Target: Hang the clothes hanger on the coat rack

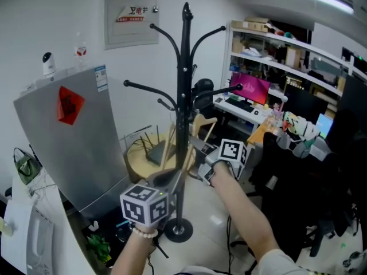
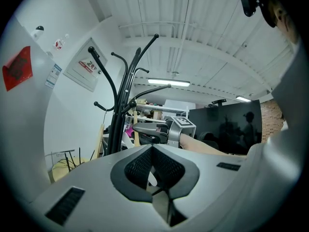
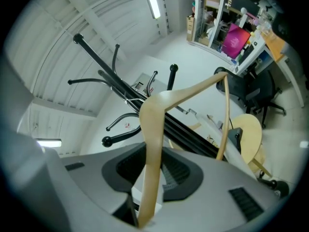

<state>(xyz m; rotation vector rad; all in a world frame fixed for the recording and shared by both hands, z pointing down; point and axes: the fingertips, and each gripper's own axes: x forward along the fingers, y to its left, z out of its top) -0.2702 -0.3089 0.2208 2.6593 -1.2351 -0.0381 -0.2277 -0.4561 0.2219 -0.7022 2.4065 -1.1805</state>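
The black coat rack (image 1: pixel 184 96) stands in the middle, its curved arms spreading near the top; it also shows as coat rack (image 2: pixel 120 110) and coat rack (image 3: pixel 111 74). My right gripper (image 1: pixel 198 153) is shut on one arm of a light wooden hanger (image 3: pixel 153 144), held just right of the pole. The hanger (image 1: pixel 205 121) rises beside the pole below the lower arms; its hook is hidden. My left gripper (image 1: pixel 166 179) hangs lower, in front of the pole, with its jaws (image 2: pixel 153 151) together and nothing between them. The right gripper (image 2: pixel 149 129) shows ahead of it.
A grey cabinet (image 1: pixel 74 136) with a red sticker stands at the left. A round wooden table (image 1: pixel 137 159) sits behind the rack's base (image 1: pixel 179 231). At the right are a desk with a pink monitor (image 1: pixel 250 87), shelves (image 1: pixel 287 50) and a dark chair (image 1: pixel 298 176).
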